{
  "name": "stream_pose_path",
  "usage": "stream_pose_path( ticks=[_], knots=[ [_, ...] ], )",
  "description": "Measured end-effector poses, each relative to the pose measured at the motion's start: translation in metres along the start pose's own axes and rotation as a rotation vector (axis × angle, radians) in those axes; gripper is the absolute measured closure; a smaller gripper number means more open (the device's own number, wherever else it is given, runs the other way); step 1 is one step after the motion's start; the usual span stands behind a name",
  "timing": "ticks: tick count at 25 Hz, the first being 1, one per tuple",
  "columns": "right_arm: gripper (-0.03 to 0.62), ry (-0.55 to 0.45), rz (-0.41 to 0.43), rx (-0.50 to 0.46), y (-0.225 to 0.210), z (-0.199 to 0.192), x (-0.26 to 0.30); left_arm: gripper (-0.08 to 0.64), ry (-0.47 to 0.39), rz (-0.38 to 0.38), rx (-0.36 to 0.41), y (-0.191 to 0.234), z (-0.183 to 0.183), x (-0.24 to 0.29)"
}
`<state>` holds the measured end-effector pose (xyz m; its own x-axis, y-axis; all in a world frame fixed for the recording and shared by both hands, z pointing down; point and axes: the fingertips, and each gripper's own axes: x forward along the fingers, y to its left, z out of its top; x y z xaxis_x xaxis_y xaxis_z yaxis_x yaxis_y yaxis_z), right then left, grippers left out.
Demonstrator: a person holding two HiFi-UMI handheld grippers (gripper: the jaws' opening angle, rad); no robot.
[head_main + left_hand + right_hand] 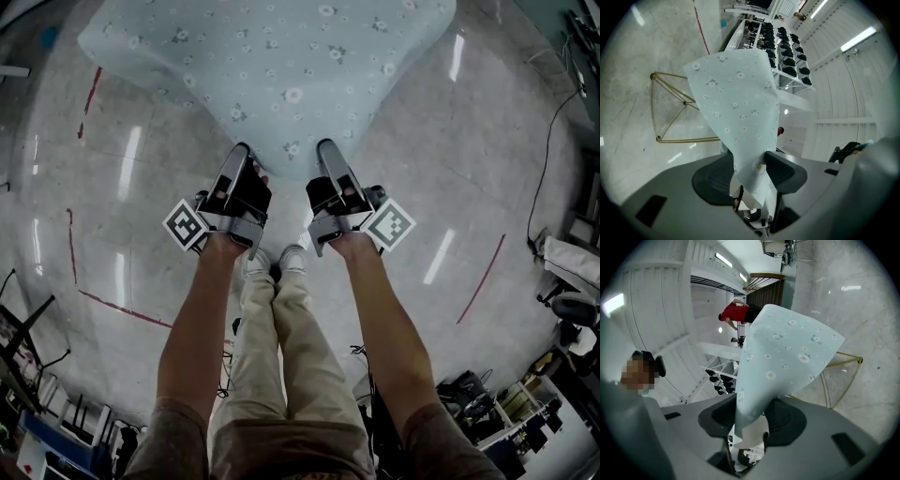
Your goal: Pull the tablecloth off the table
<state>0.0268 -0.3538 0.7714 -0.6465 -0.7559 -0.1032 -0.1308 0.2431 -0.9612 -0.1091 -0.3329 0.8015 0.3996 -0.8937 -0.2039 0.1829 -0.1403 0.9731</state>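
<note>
The pale blue, flower-printed fabric tablecloth (281,66) spreads across the top of the head view. Its near edge droops to a point at upper centre, right where the two claws meet it. The left gripper (750,174) has its jaws clamped on that edge, and the cloth fans up from between the dark pads toward the middle of its view. The right gripper (752,420) pinches the hem the same way (a corner pokes out below the pads). Beyond the cloth, a thin brass-coloured wire frame (684,139) stands on the glossy grey floor (450,169).
</note>
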Motion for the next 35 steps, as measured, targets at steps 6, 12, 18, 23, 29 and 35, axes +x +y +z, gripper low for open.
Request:
stream_pose_path(
  ticks=[6,12,18,23,29,35],
  knots=[
    [0.502,0.002,-0.018,-0.04,0.006,0.002,0.0,0.373,0.0,-0.005,0.036,-0.012,0.0,-0.006],
    [0.522,0.005,-0.011,-0.024,0.011,0.001,-0.002,0.428,-0.133,-0.14,-0.057,-0.026,0.002,-0.032],
    [0.546,0.0,-0.021,-0.013,0.009,-0.001,-0.002,0.43,-0.195,-0.293,-0.115,-0.04,0.003,-0.046],
    [0.566,-0.003,-0.03,-0.019,0.009,-0.002,-0.001,0.405,-0.228,-0.336,-0.13,-0.037,0.009,-0.024],
    [0.574,0.017,-0.046,-0.064,0.013,-0.003,-0.003,0.44,-0.203,-0.293,-0.082,-0.04,0.02,-0.004],
    [0.583,-0.005,-0.073,-0.112,0.012,-0.001,-0.003,0.509,-0.17,-0.256,-0.04,-0.045,0.02,-0.006]
  ],
)
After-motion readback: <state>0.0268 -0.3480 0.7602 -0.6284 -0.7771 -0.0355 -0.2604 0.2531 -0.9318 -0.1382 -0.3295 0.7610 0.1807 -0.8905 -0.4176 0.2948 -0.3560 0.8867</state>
